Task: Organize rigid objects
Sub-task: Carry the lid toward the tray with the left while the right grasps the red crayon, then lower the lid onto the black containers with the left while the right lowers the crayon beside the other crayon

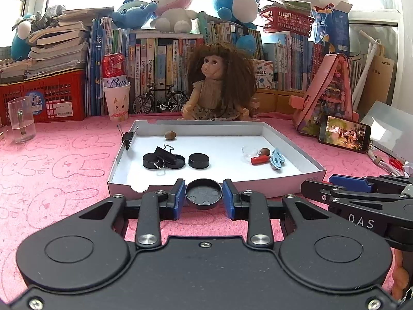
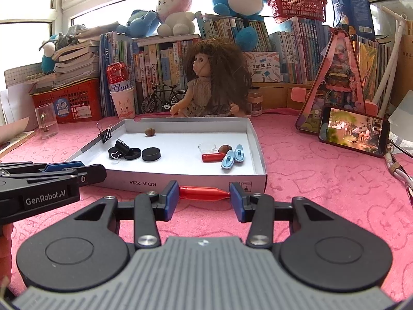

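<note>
A white shallow box (image 1: 291, 142) (image 2: 258, 142) lies on the pink cloth. In it are black round caps (image 1: 198, 160) (image 2: 151, 154), a black binder clip (image 1: 165, 155) (image 2: 123, 147), a nut (image 1: 170, 134) (image 2: 149, 131), a clear small cup (image 1: 249, 151) (image 2: 206, 146), a red piece (image 1: 260, 159) (image 2: 213, 157) and pale blue doll shoes (image 1: 277, 158) (image 2: 234, 157). Another binder clip (image 1: 128, 137) (image 2: 105, 134) grips the box's left wall. My left gripper (image 1: 204, 193) is shut on a black round cap (image 1: 204, 193), open side up, in front of the box. My right gripper (image 2: 204, 193) is shut on a red pen-like piece (image 2: 201, 193) held crosswise before the box.
A doll (image 1: 219, 82) (image 2: 211, 77) sits behind the box. A glass mug (image 1: 21, 120) (image 2: 47, 121), a paper cup with a can (image 1: 116, 95) (image 2: 124, 95), a phone (image 1: 344, 133) (image 2: 353, 131), books and red baskets ring the cloth.
</note>
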`<action>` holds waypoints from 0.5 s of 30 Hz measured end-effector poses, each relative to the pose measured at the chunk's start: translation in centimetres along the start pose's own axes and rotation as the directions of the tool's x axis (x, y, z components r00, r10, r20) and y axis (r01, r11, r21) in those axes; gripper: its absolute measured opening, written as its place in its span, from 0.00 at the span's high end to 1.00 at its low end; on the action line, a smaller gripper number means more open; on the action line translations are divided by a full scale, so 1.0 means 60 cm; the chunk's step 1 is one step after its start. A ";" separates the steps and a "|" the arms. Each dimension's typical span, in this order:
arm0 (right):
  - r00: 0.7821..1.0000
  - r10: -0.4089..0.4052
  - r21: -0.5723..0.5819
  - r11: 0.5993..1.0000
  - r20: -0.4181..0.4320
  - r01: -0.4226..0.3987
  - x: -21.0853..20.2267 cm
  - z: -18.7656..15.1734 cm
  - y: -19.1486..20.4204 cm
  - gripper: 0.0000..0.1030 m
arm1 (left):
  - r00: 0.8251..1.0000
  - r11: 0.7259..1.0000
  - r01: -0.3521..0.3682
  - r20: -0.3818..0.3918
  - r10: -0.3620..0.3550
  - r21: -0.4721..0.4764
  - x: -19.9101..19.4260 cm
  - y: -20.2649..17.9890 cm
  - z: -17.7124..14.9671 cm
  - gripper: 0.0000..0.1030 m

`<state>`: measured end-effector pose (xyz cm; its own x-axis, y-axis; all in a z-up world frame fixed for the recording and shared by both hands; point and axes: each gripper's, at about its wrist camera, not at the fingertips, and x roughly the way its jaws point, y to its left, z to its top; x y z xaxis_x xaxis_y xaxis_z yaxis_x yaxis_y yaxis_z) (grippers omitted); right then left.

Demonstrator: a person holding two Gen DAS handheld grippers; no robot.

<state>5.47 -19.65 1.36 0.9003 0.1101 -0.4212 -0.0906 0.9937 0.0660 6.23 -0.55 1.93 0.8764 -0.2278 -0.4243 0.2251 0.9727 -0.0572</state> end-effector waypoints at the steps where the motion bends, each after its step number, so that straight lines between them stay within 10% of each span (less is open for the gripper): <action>1: 1.000 0.001 0.001 1.000 0.003 -0.001 0.001 0.002 -0.002 0.52 | 1.000 1.000 0.000 0.000 0.000 0.000 0.000 0.000 0.000 0.71; 15: 0.999 -0.010 0.022 1.000 0.044 0.009 0.021 0.034 -0.017 0.52 | 0.999 1.000 -0.006 0.037 0.007 -0.028 0.026 0.013 0.049 0.71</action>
<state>7.53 -20.55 2.60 0.9190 0.0993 -0.3815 -0.0733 0.9939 0.0820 9.03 -0.31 3.87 0.8930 -0.2221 -0.3914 0.2075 0.9750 -0.0799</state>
